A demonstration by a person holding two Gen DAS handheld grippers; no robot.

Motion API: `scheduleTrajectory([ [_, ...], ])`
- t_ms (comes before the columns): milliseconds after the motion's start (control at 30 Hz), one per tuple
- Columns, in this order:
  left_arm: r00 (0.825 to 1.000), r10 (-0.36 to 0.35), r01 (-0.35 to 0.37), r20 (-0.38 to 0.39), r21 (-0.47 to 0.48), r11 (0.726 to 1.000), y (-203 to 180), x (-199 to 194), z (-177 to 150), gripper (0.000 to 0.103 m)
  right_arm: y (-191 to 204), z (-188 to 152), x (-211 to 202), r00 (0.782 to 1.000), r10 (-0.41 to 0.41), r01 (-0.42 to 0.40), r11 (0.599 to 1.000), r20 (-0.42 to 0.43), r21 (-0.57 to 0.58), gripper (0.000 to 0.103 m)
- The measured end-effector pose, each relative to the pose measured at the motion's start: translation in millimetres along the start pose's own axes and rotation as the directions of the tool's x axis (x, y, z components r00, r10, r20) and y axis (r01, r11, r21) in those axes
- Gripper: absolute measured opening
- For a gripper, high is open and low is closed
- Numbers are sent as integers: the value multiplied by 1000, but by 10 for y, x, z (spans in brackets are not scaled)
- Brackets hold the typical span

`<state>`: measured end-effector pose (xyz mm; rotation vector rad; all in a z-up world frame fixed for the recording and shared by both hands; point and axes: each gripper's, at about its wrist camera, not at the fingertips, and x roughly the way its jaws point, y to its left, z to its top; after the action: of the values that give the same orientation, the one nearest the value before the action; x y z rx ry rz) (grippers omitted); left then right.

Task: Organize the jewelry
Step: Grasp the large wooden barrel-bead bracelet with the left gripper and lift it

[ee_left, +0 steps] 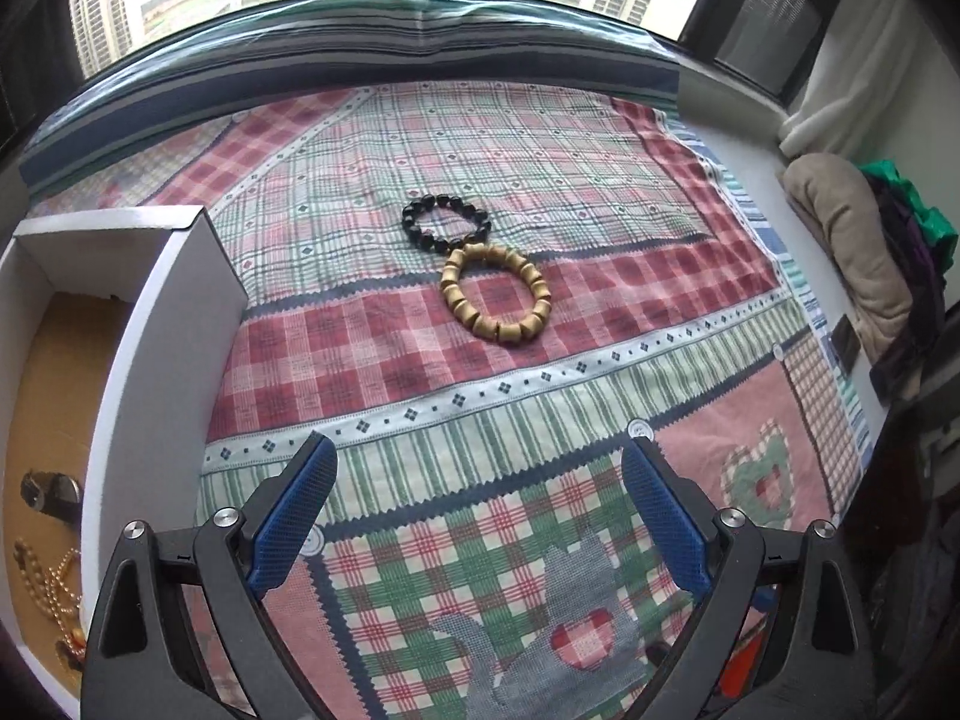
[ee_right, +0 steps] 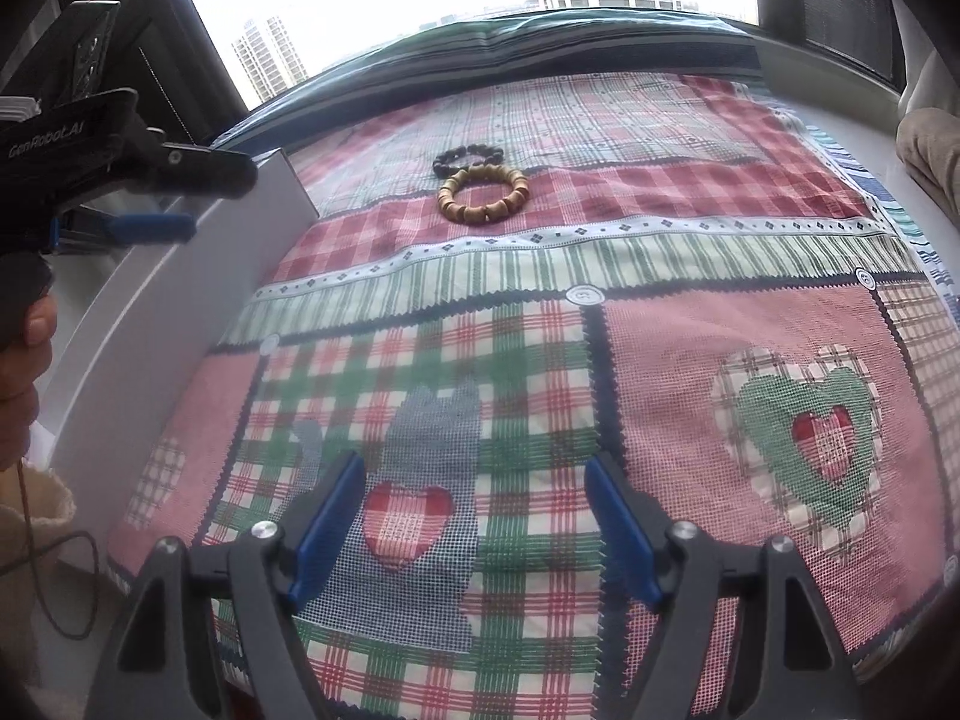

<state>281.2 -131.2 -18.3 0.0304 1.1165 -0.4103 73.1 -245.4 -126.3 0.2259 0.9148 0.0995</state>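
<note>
A tan wooden-bead bracelet (ee_left: 496,295) lies on the patchwork cloth (ee_left: 420,372), touching a black-bead bracelet (ee_left: 445,222) just beyond it. Both show again in the right wrist view, the tan bracelet (ee_right: 483,193) nearer than the black one (ee_right: 467,159). My left gripper (ee_left: 480,483) is open and empty, well short of the bracelets. At the left stands a white box (ee_left: 180,324) with a gold bead chain (ee_left: 51,585) and a dark item (ee_left: 51,495) inside. My right gripper (ee_right: 477,495) hangs open and empty over the cloth's cat patch. The left gripper (ee_right: 162,192) also appears beside the box (ee_right: 198,300).
A window with a striped cushion (ee_left: 420,30) runs along the far edge. Folded beige and dark fabrics (ee_left: 864,252) are piled at the right on a white ledge. A person's hand (ee_right: 24,372) holds the left gripper's handle, with a thin cord below it.
</note>
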Motion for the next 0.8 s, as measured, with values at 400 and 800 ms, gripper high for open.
scheduleTrajectory([
  [400,991,133,-135,-27,-89,987,156,1328,638,96,-235,-81,-121,1000,5,-5,999,6,33,77],
  [800,977,211,-211,-28,-6,977,130,1640,527,86,-365,-60,-34,1000,5,-4,998,-11,63,77],
])
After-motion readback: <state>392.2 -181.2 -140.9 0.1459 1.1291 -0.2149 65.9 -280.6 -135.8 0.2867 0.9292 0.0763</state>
